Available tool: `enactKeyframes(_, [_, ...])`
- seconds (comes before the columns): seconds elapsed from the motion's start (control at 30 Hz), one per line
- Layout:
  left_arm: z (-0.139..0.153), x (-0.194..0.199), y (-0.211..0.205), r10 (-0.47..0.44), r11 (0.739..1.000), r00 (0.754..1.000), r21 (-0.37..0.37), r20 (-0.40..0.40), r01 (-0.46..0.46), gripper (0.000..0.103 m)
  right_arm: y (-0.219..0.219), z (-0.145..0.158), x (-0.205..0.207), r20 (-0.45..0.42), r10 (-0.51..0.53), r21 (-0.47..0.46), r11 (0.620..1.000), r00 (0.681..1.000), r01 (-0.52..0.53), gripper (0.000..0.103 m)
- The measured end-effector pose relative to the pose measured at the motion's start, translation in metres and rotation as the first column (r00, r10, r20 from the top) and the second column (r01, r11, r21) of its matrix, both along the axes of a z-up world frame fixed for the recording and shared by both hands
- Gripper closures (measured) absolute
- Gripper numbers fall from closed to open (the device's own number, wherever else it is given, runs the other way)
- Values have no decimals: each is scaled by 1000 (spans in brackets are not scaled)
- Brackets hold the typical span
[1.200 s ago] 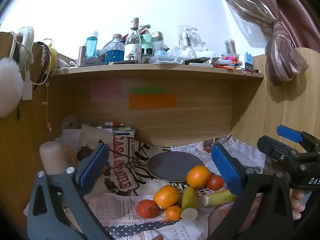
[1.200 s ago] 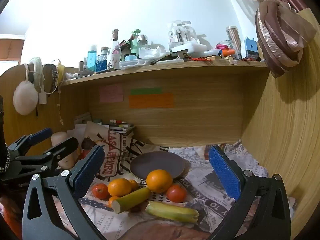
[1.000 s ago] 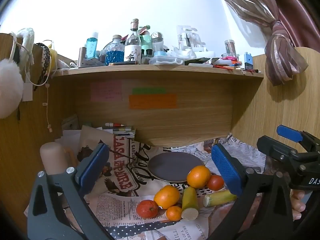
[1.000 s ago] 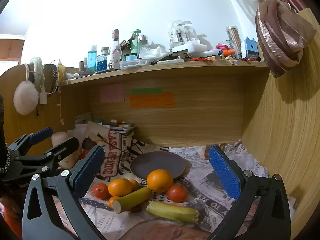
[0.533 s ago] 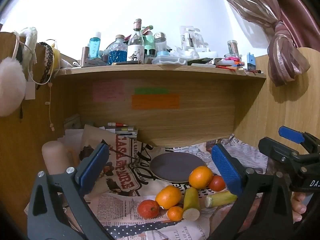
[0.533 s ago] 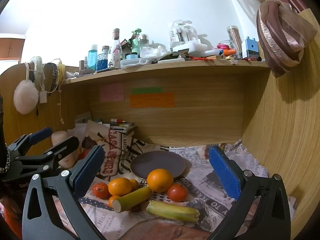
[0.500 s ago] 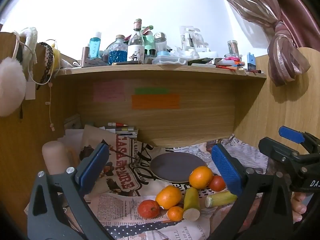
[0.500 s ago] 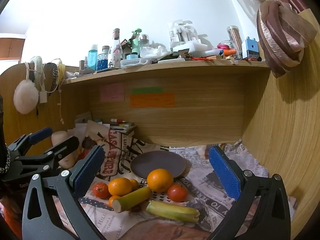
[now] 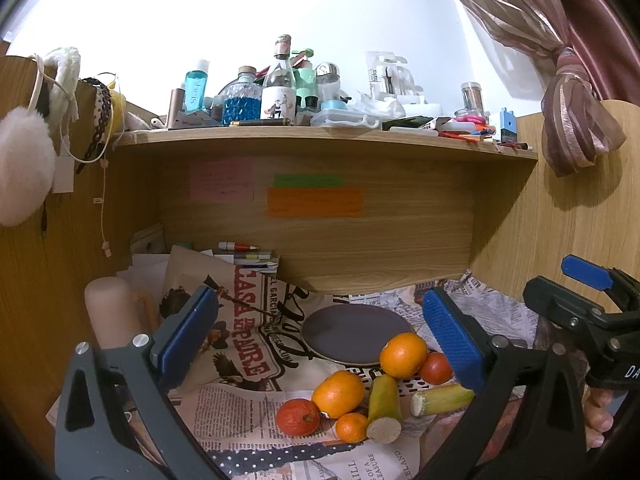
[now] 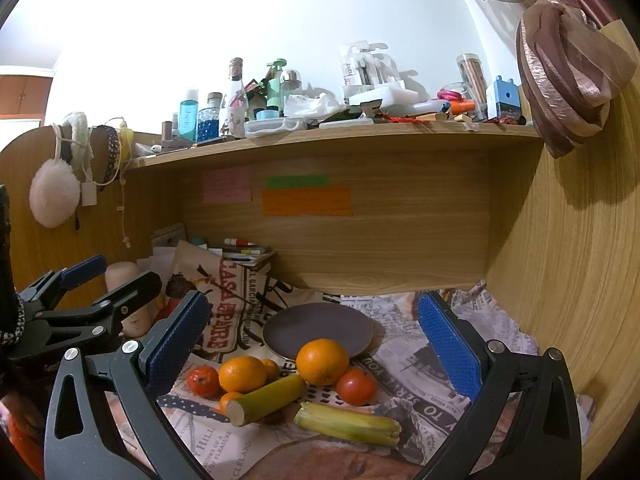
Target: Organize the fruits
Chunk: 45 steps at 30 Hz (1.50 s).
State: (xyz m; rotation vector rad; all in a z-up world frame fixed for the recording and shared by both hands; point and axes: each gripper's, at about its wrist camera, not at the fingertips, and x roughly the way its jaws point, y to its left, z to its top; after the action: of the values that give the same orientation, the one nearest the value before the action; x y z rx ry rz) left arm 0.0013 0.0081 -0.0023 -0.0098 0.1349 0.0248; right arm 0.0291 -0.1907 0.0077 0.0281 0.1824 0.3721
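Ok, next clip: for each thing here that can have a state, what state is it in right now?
Left gripper: open, empty.
Right gripper: open, empty.
Dark plate: flat on the newspaper, nothing on it.
Large orange: on the newspaper at the plate's near edge, whole.
Red tomato: beside that orange, whole.
Cut stalk: lying flat, pale cut end showing.
Clear bottle: upright on the shelf, capped.

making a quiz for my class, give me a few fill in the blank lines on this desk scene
1. The dark plate holds ____ fruit.
2. Both the left gripper and the right gripper have their jaws ____.
3. The fruit lies on sheets of ____.

Missing words: no; open; newspaper
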Motion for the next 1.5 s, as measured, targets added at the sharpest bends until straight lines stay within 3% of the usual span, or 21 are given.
enactKeyframes(1.5, [1, 0, 0, 0, 1000, 1000, -8, 3, 0, 0, 2, 2, -7, 9, 1, 0, 1000, 1000, -1, 0])
